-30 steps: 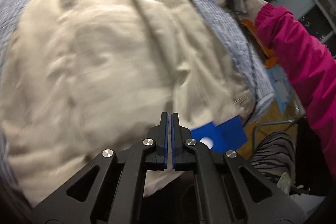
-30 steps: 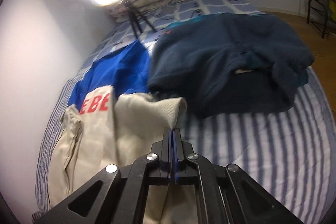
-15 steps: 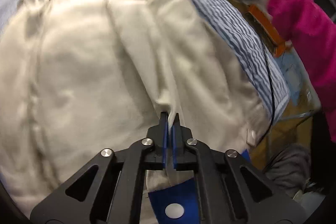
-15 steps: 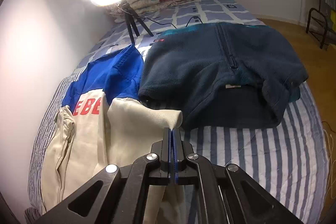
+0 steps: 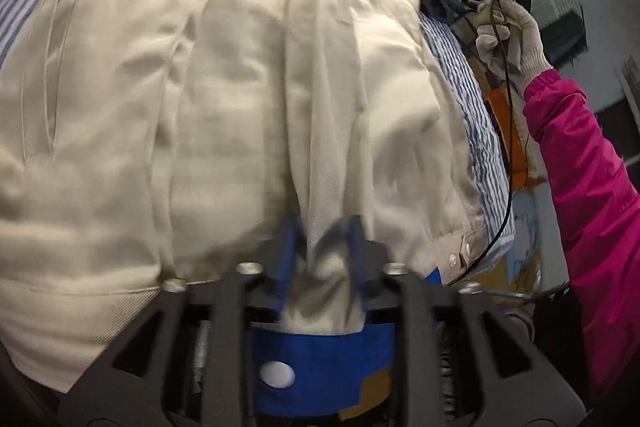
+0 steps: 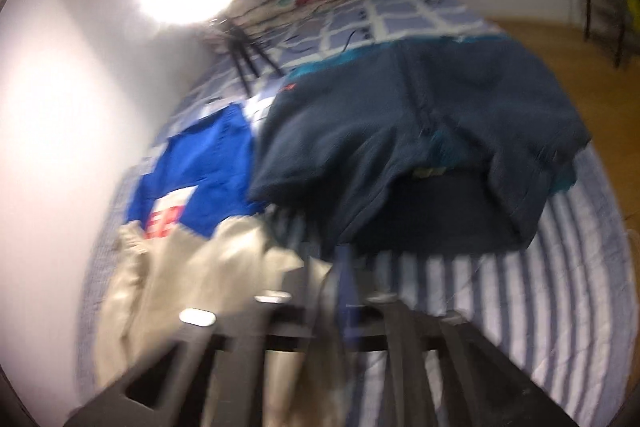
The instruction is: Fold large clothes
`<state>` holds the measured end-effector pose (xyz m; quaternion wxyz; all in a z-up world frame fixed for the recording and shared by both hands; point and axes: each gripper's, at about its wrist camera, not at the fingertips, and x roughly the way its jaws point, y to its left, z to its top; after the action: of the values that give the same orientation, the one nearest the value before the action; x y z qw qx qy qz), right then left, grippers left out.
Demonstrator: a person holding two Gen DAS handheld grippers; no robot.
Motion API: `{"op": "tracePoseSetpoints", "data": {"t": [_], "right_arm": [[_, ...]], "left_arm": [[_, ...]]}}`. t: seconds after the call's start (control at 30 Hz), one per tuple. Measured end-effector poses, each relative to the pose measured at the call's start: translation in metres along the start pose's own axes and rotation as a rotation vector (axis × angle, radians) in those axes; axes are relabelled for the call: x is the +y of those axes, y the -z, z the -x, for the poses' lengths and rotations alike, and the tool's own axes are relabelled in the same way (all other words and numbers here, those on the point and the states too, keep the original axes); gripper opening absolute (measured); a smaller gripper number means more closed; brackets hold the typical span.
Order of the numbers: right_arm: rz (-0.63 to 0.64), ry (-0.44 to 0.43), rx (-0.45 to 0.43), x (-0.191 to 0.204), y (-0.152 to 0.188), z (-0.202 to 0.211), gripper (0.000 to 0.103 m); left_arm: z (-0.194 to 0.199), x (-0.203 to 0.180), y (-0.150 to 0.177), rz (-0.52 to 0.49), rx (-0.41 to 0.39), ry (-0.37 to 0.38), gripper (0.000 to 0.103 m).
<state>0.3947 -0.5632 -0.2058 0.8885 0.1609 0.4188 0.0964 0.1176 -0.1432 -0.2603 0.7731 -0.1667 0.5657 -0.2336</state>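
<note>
In the left wrist view, the left tool [image 5: 320,251] was opening, a fold of the cream garment [image 5: 224,99] loose between its jaws, apparently letting it settle flat on the bed [image 5: 480,131]. In the right wrist view, the right tool [image 6: 324,287] was likewise opening around the garment's corner, just short of the navy fleece [image 6: 420,147], likely finishing that fold.

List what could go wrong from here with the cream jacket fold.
1. Both grippers' jaws are opening; a ridge of the cream jacket stands between the left gripper fingers and may stay bunched.
2. The right gripper lets go beside the navy fleece, which the jacket could end up crowding.
3. A cable hangs by the bed edge and may snag.
</note>
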Motion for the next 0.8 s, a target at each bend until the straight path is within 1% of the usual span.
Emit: {"op": "tracePoseSetpoints", "data": {"t": [0.03, 0.1, 0.13, 0.17, 0.2, 0.23, 0.27, 0.3, 0.33, 0.37, 0.47, 0.5, 0.57, 0.6, 0.63, 0.67, 0.73, 0.77, 0.8], "right_arm": [[0.001, -0.023, 0.010, -0.001, 0.006, 0.002, 0.053], [-0.005, -0.058, 0.047, -0.001, 0.016, -0.002, 0.053], [-0.020, -0.080, 0.075, -0.002, 0.023, -0.007, 0.053], [-0.026, -0.094, 0.103, -0.002, 0.028, -0.015, 0.052], [-0.019, -0.087, 0.121, 0.002, 0.032, -0.020, 0.052], [0.000, -0.070, 0.138, 0.005, 0.036, -0.026, 0.047], [0.028, -0.050, 0.155, 0.010, 0.039, -0.034, 0.033], [0.053, -0.024, 0.173, 0.015, 0.043, -0.041, 0.026], [0.072, -0.006, 0.180, 0.020, 0.044, -0.046, 0.012], [0.096, 0.016, 0.181, 0.026, 0.045, -0.049, 0.003], [0.142, 0.041, 0.158, 0.037, 0.042, -0.047, 0.000], [0.156, 0.050, 0.149, 0.039, 0.040, -0.044, 0.000], [0.172, 0.068, 0.133, 0.040, 0.033, -0.039, 0.000], [0.177, 0.075, 0.125, 0.039, 0.031, -0.035, 0.000], [0.182, 0.086, 0.113, 0.040, 0.027, -0.032, 0.000], [0.185, 0.096, 0.098, 0.039, 0.025, -0.031, 0.000], [0.172, 0.113, 0.081, 0.036, 0.022, -0.030, 0.000], [0.154, 0.124, 0.080, 0.031, 0.020, -0.033, 0.000], [0.144, 0.141, 0.078, 0.030, 0.019, -0.036, 0.000]], "left_arm": [[0.002, -0.002, -0.001, -0.010, -0.008, -0.007, 0.039], [0.007, -0.003, -0.003, -0.018, -0.021, -0.026, 0.042], [0.011, -0.003, -0.003, -0.018, -0.027, -0.039, 0.044], [0.014, -0.003, -0.003, -0.019, -0.034, -0.048, 0.049], [0.017, -0.005, -0.008, -0.021, -0.043, -0.053, 0.050], [0.022, -0.008, -0.011, -0.027, -0.056, -0.058, 0.051], [0.026, -0.011, -0.015, -0.037, -0.068, -0.058, 0.053], [0.027, -0.015, -0.018, -0.049, -0.077, -0.059, 0.061], [0.027, -0.022, -0.023, -0.072, -0.085, -0.069, 0.065], [0.024, -0.031, -0.030, -0.106, -0.097, -0.084, 0.067], [0.007, -0.052, -0.046, -0.192, -0.094, -0.142, 0.067], [-0.001, -0.057, -0.051, -0.217, -0.082, -0.167, 0.067], [-0.020, -0.057, -0.057, -0.257, -0.033, -0.246, 0.067], [-0.027, -0.051, -0.062, -0.252, -0.032, -0.294, 0.061], [-0.026, -0.042, -0.066, -0.229, -0.051, -0.341, 0.057], [-0.021, -0.032, -0.068, -0.188, -0.067, -0.362, 0.053], [-0.001, 0.001, -0.069, -0.039, -0.107, -0.337, 0.053], [0.004, 0.012, -0.067, -0.003, -0.109, -0.334, 0.052], [0.009, 0.022, -0.064, 0.014, -0.100, -0.332, 0.047]]}}
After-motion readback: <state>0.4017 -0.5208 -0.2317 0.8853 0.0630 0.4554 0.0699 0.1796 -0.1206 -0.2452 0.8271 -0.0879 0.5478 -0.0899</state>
